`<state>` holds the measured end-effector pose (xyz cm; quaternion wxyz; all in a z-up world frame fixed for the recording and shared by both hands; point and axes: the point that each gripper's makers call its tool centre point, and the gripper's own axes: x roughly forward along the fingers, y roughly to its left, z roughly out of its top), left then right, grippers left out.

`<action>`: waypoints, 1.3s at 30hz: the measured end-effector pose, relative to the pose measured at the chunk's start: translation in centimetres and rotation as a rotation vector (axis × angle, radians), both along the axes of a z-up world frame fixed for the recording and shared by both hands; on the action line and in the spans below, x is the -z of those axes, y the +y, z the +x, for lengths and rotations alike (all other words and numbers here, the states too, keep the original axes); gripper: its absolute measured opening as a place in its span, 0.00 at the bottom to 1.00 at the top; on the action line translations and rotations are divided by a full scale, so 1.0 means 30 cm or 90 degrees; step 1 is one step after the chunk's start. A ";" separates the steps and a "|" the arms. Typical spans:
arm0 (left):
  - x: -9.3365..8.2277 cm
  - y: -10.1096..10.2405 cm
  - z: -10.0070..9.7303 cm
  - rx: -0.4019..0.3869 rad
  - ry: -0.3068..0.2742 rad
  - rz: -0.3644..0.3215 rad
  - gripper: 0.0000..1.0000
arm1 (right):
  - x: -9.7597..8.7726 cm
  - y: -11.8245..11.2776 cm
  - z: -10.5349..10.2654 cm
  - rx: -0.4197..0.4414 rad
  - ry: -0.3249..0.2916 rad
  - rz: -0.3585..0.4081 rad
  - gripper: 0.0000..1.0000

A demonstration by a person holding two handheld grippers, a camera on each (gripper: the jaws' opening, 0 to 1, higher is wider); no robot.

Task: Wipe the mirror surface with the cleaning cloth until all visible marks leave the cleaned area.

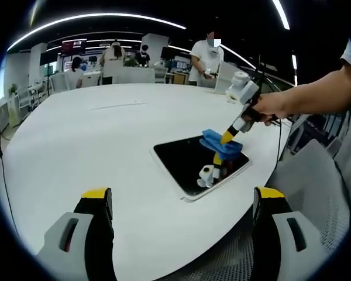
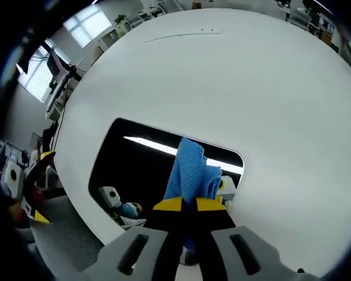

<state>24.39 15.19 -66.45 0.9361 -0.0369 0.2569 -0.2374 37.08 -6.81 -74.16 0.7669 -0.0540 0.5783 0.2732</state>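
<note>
A dark rectangular mirror (image 1: 184, 161) with a pale frame lies flat on the round white table (image 1: 93, 134). The blue cleaning cloth (image 1: 221, 142) rests on its far right part. My right gripper (image 1: 227, 138), held by a hand, comes in from the right and is shut on that cloth. In the right gripper view the yellow-tipped jaws of the right gripper (image 2: 189, 206) pinch the blue cloth (image 2: 193, 170) over the mirror (image 2: 134, 170). My left gripper (image 1: 182, 196) hovers open and empty near the table's front edge, short of the mirror. The left gripper (image 2: 41, 186) also appears beyond the mirror's left end.
Grey mesh chairs (image 1: 316, 175) stand by the table's near right edge. A white roll-like object (image 1: 240, 78) sits at the table's far right. Several people (image 1: 207, 55) stand at desks behind the table. The wide white tabletop (image 2: 251, 76) stretches beyond the mirror.
</note>
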 end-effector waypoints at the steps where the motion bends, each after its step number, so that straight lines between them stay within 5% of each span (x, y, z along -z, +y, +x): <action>1: 0.002 0.001 0.000 -0.001 0.001 0.000 0.99 | 0.000 -0.008 -0.001 0.003 0.000 -0.001 0.00; 39: -0.010 -0.003 0.003 -0.002 -0.006 -0.009 0.99 | -0.009 -0.094 -0.013 0.066 -0.011 -0.028 0.00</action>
